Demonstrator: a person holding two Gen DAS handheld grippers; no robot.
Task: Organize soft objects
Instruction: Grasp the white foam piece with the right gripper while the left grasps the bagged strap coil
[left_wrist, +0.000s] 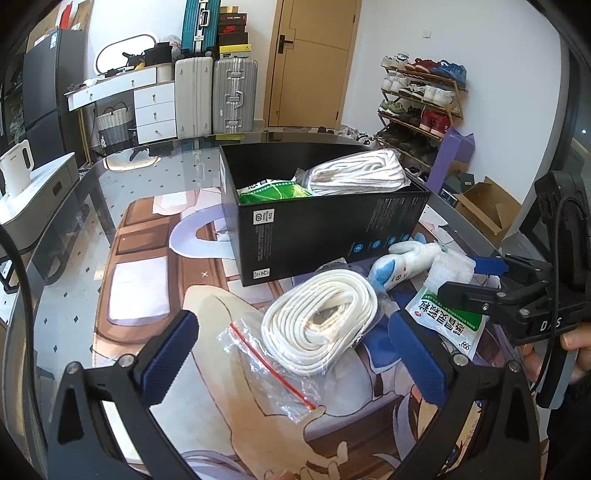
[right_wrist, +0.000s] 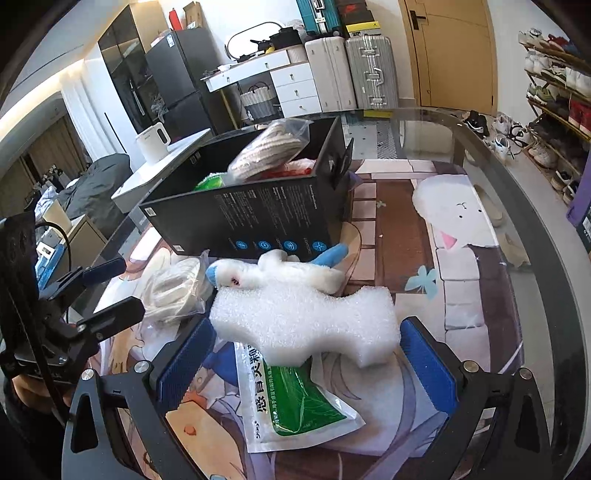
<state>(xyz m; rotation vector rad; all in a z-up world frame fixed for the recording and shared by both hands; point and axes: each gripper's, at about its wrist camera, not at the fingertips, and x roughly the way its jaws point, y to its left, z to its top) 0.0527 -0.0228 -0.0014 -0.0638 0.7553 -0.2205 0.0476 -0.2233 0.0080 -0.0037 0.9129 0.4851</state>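
Observation:
A clear bag with a white rope coil (left_wrist: 321, 321) lies on the printed mat, between the spread fingers of my open left gripper (left_wrist: 293, 354). Behind it stands an open black box (left_wrist: 325, 229) that holds another bagged rope (left_wrist: 358, 171) and a green packet (left_wrist: 273, 192). In the right wrist view, my open right gripper (right_wrist: 306, 365) straddles a white foam piece (right_wrist: 306, 317), which rests on a green-and-white packet (right_wrist: 295, 398). A white plush toy with blue parts (right_wrist: 280, 273) lies between the foam and the box (right_wrist: 258, 218). Neither gripper holds anything.
The mat covers a glass table whose curved edge (right_wrist: 554, 236) runs along the right. A white kettle (right_wrist: 153, 142) sits on a low cabinet beyond the box. Suitcases (left_wrist: 214, 96), a shoe rack (left_wrist: 421, 99) and a cardboard box (left_wrist: 487, 206) stand on the floor.

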